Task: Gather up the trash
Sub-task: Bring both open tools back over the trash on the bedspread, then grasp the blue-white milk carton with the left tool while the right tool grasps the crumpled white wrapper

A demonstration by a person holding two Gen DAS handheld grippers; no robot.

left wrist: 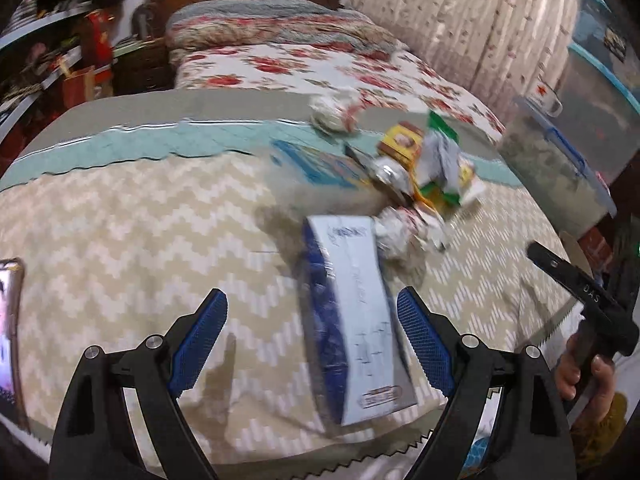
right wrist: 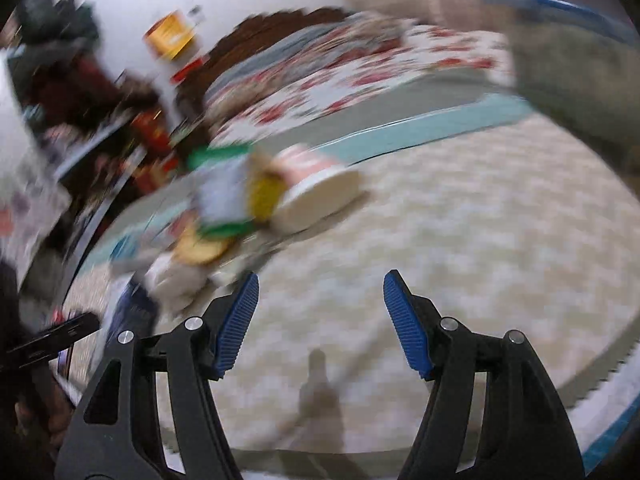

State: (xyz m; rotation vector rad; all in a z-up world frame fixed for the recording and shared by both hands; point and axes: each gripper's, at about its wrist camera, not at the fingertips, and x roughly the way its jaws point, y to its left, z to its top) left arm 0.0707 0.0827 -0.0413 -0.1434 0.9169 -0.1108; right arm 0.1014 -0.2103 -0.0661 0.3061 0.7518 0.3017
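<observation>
Trash lies on a bed with a beige zigzag cover (left wrist: 120, 240). In the left wrist view a blue and white box (left wrist: 356, 320) lies flat between the fingers of my left gripper (left wrist: 312, 294), which is open; neither pad presses on it. Beyond it sit a crumpled paper ball (left wrist: 400, 236), a green and white carton (left wrist: 440, 168), a yellow box (left wrist: 402, 142), a blue packet (left wrist: 316, 164) and another paper ball (left wrist: 334, 114). The right wrist view is blurred. My right gripper (right wrist: 320, 280) is open over bare cover, with a white and red tub (right wrist: 320, 196) and the green carton (right wrist: 224, 200) ahead to its left.
A clear plastic bin with blue clips (left wrist: 560, 168) stands at the bed's right edge. A phone (left wrist: 8, 320) lies at the far left. A floral quilt (left wrist: 320, 64), pillows and a wooden headboard are behind. Cluttered shelves (left wrist: 52, 60) stand left. A hand (left wrist: 580, 372) is at the right.
</observation>
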